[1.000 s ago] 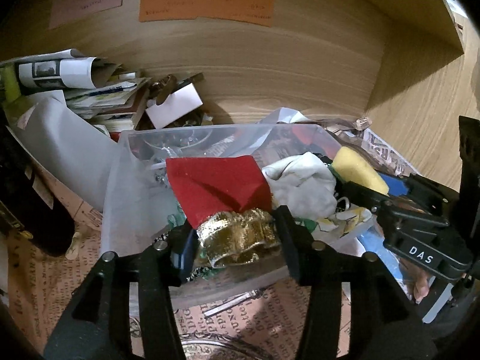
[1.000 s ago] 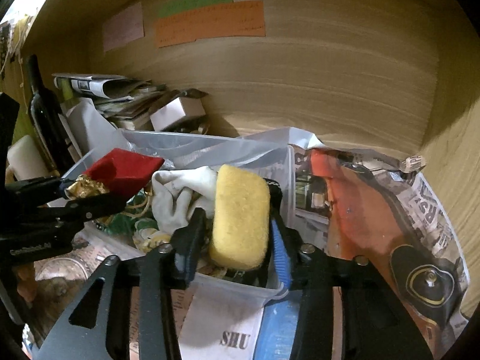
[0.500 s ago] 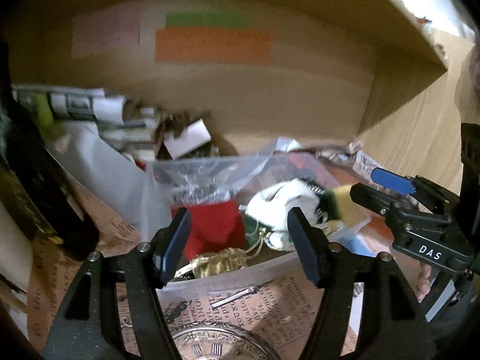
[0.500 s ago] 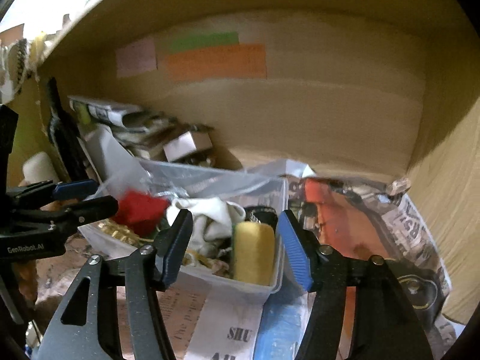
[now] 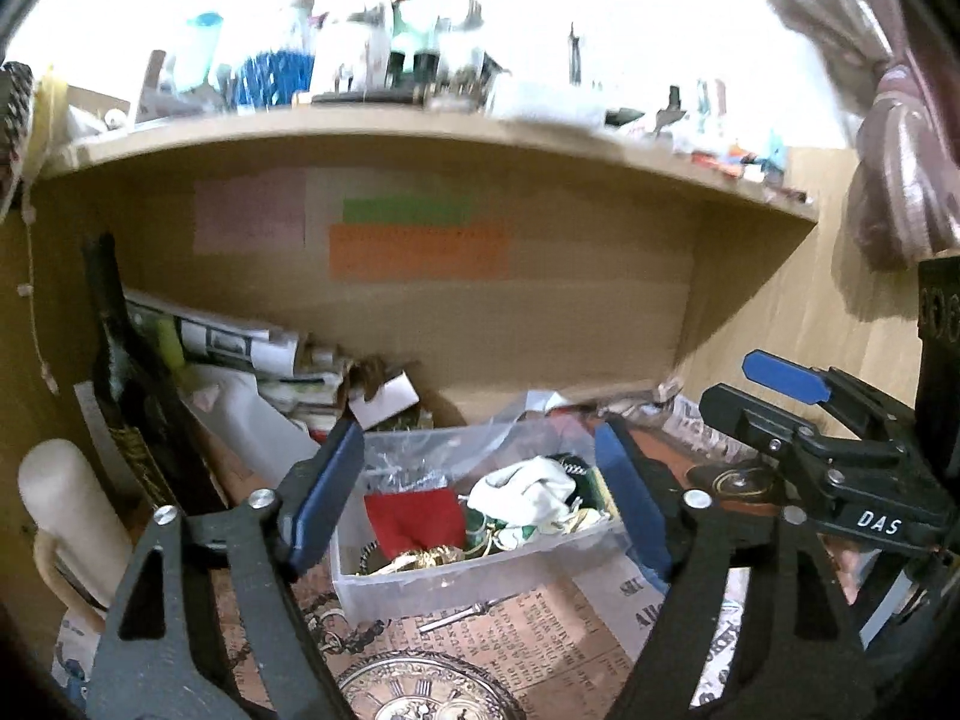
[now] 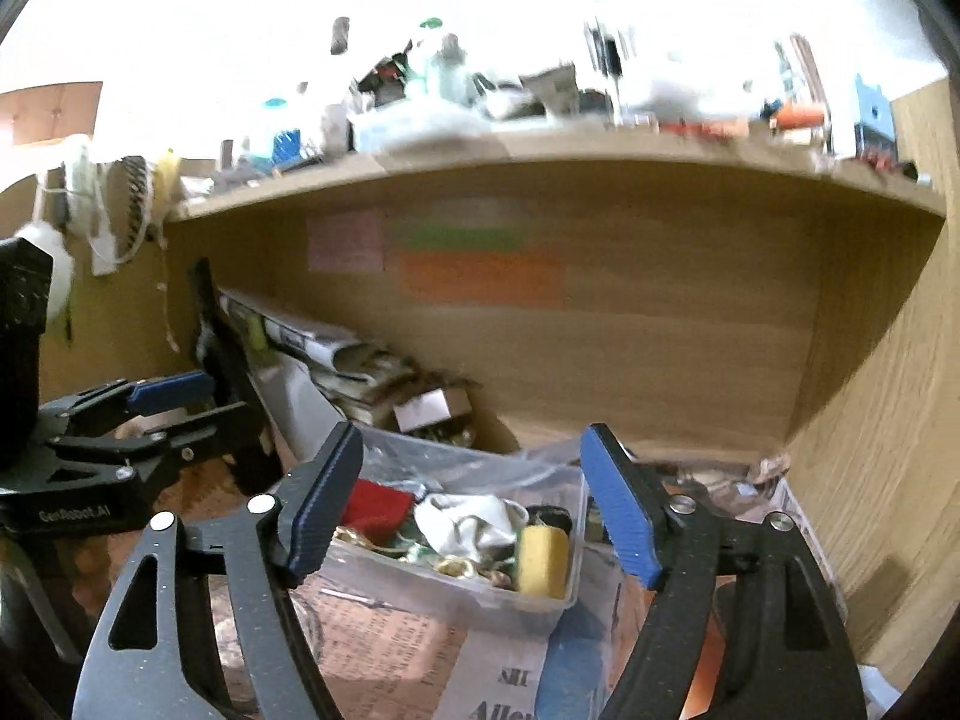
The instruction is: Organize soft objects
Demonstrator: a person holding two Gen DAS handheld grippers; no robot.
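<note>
A clear plastic bin (image 5: 480,567) (image 6: 540,591) stands on the newspaper-covered shelf floor. In it lie a red cloth (image 5: 414,519) (image 6: 375,504), a white cloth (image 5: 525,489) (image 6: 474,522), a gold trim piece (image 5: 420,558) and a yellow sponge (image 6: 543,558). My left gripper (image 5: 480,498) is open and empty, held back from the bin. My right gripper (image 6: 471,510) is open and empty, also back from the bin. Each gripper shows in the other's view: the right one (image 5: 780,396), the left one (image 6: 156,402).
A dark bottle (image 5: 126,396) stands at the left. Rolled newspapers and a small box (image 5: 384,402) lie behind the bin. Coloured paper notes (image 5: 414,246) are stuck on the back wall. A cluttered upper shelf (image 5: 420,126) overhangs. A wooden side wall (image 6: 888,450) is at the right.
Both grippers opened and let go: the red cloth with gold trim and the yellow sponge now lie in the bin. Both grippers pulled back and tilted up, so the upper shelf shows.
</note>
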